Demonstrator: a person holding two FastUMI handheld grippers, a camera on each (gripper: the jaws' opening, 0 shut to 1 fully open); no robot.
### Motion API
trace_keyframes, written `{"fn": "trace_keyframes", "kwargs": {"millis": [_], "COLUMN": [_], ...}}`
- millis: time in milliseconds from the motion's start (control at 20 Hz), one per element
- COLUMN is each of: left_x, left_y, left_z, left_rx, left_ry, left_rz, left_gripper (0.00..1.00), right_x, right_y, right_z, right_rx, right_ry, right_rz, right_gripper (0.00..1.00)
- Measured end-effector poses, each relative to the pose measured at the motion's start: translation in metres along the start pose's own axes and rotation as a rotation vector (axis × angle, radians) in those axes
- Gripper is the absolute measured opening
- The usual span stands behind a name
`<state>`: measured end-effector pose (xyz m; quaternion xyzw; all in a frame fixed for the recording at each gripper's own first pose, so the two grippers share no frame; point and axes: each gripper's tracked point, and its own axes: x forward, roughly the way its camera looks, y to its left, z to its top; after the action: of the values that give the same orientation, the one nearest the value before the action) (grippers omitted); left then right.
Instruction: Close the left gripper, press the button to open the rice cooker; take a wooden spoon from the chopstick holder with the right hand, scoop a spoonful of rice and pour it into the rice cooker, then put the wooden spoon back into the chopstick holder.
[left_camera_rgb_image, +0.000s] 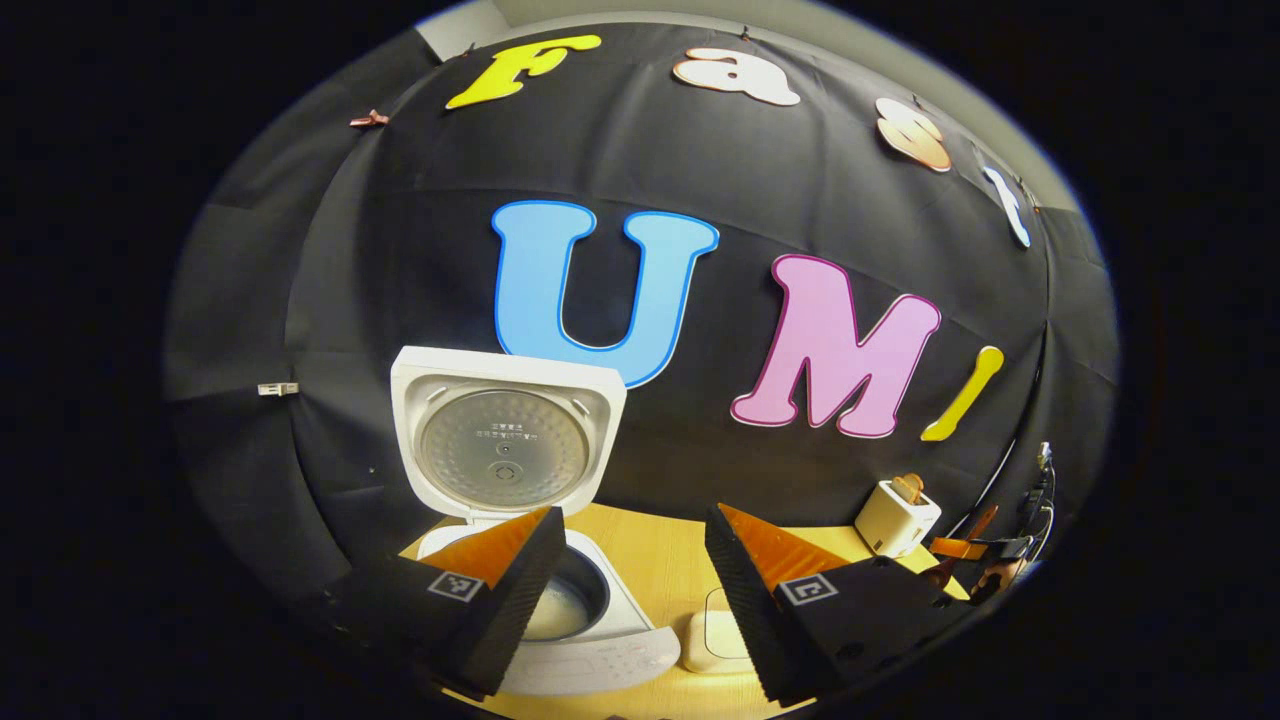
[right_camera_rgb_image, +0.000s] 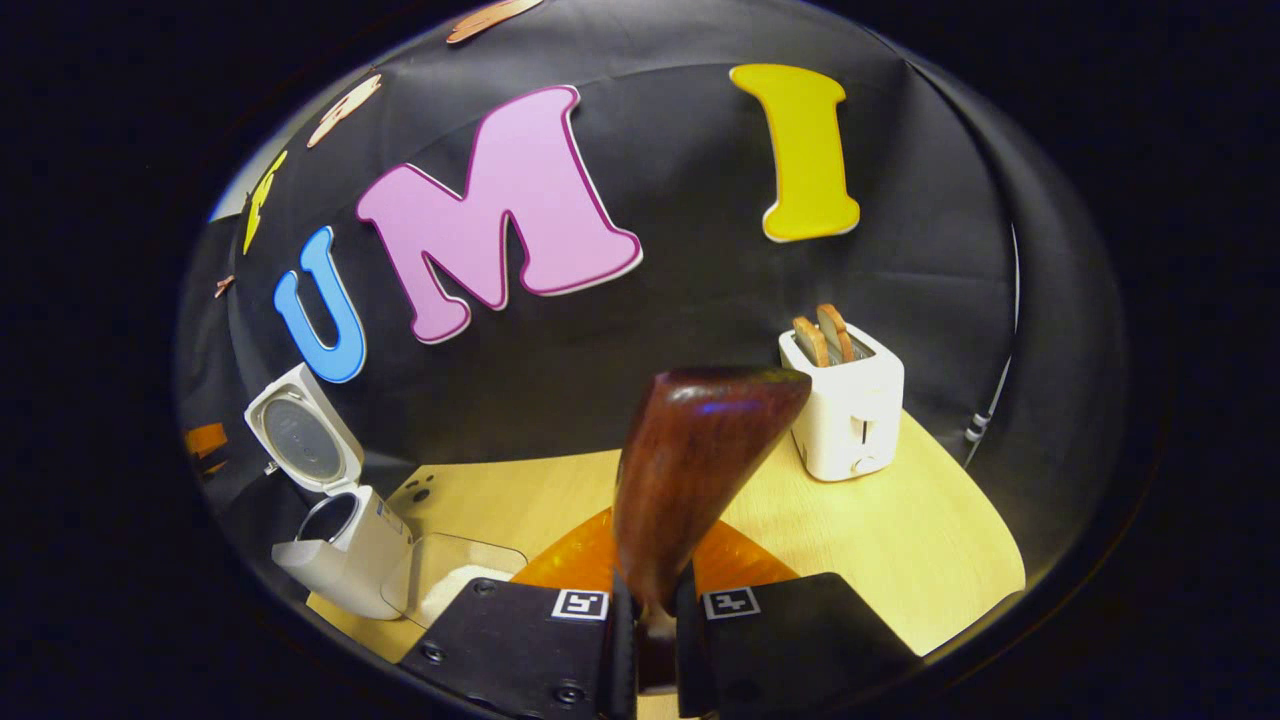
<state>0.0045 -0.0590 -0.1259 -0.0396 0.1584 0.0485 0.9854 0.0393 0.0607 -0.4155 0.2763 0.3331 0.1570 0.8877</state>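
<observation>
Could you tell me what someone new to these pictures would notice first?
First, the wooden spoon standing upright in the right gripper, close before its camera. Then the rice cooker on the table's left, its lid swung fully up, just beyond the open left gripper. A white toaster holding bread stands at the back right.

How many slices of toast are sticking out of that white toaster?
2. Both stand side by side in the top slots of the toaster at the back of the table: the left slice and the right slice. Their lower parts are hidden inside.

Claw (right_camera_rgb_image: 650, 625) — black housing, square tags, screws
</observation>
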Motion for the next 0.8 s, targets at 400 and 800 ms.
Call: {"fn": "trace_keyframes", "kwargs": {"millis": [400, 800], "left_x": [-0.003, -0.003], "left_y": [-0.008, -0.018], "left_z": [-0.003, -0.003], "left_rx": [0.096, 0.103], "left_ry": [0.027, 0.026], "left_rz": [0.038, 0.042], "left_gripper": [0.92, 0.91], "right_x": [0.024, 0.034], "right_y": [-0.021, -0.032], "right_z": [-0.047, -0.068], "right_rx": [0.077, 0.104], "right_ry": [0.046, 0.104], "right_rz": [0.002, 0.013], "right_gripper": [0.19, 0.20]}}
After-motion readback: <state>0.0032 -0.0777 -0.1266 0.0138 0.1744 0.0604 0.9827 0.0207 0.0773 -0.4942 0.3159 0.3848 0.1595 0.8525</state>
